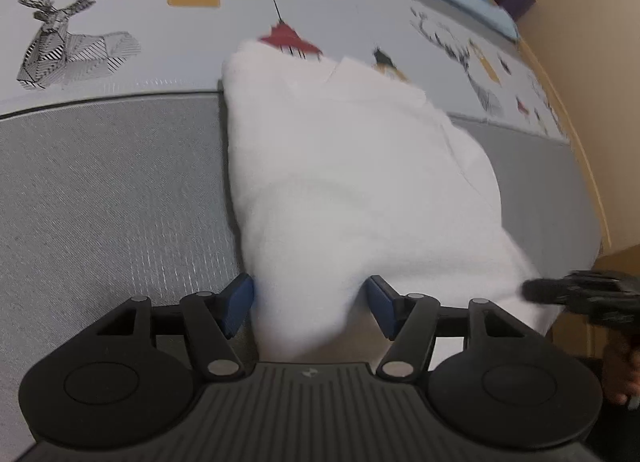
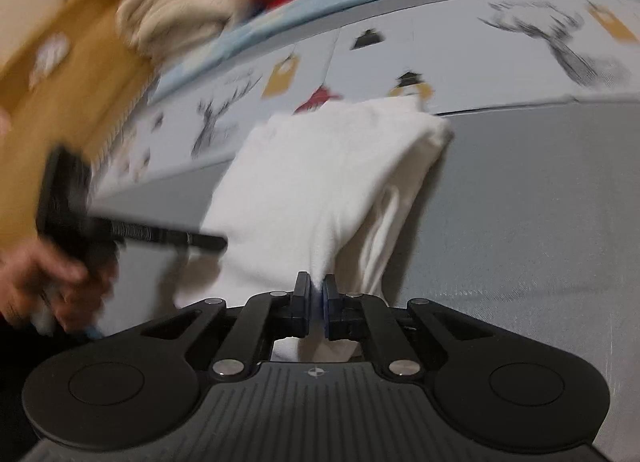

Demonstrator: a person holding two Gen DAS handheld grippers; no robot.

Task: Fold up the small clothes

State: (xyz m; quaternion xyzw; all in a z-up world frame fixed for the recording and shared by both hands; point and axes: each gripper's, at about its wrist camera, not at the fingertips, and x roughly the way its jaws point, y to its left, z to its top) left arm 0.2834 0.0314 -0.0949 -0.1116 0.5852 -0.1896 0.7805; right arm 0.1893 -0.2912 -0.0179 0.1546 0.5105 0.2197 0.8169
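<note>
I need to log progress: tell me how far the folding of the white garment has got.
Done: the white garment already lies as a narrow folded shape on the grey mat. In hand: the right gripper is pinched shut on its near edge, while the left gripper stands open around the near end. Left: the final fold.

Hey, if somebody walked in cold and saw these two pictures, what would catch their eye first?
First, the partly folded white cloth garment lying across the grey woven mat in the middle. Next, the right gripper, clamped shut on the garment's near edge, while the left gripper straddles another part of that edge with its blue pads apart. Behind lies a pale sheet printed with geometric deer and hanging lamps.
</note>
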